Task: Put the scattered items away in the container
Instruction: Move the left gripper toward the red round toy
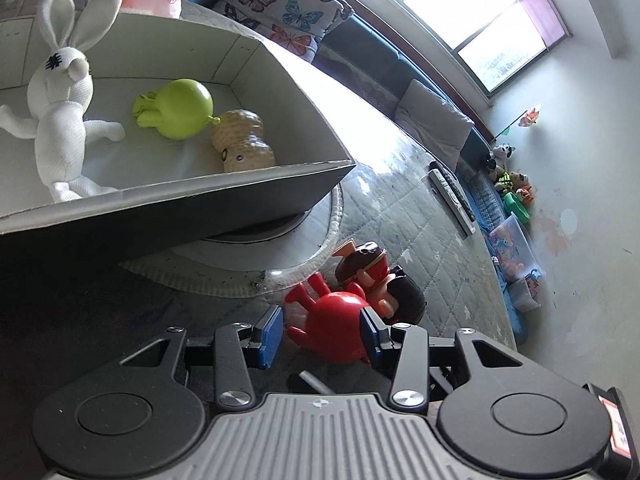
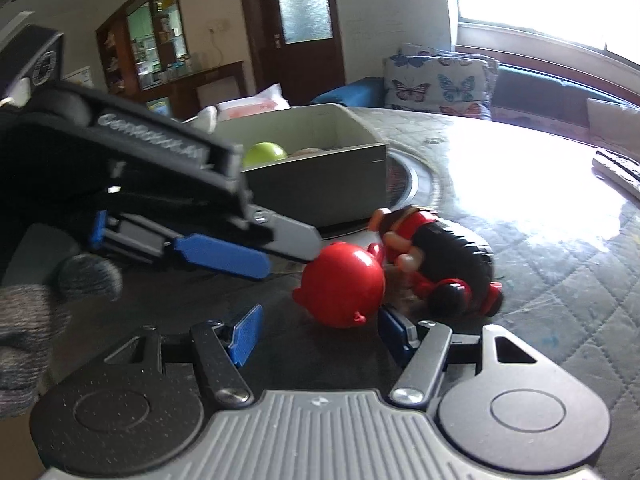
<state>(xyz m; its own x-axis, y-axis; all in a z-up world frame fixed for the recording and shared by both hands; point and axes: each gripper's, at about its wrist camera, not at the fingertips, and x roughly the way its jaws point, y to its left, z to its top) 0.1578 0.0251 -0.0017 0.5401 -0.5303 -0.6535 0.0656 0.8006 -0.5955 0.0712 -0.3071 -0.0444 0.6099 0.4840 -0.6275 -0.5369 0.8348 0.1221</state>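
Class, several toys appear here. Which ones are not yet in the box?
The red round toy, between the left gripper's open jaws, and the doll beside it. Both lie on the table; the rabbit, green toy and peanut lie inside the box.

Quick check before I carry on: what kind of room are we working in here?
Most likely a home living room: a butterfly-print cushion on a window seat, soft toys along the wall, and a glass-fronted cabinet beside a wooden door.
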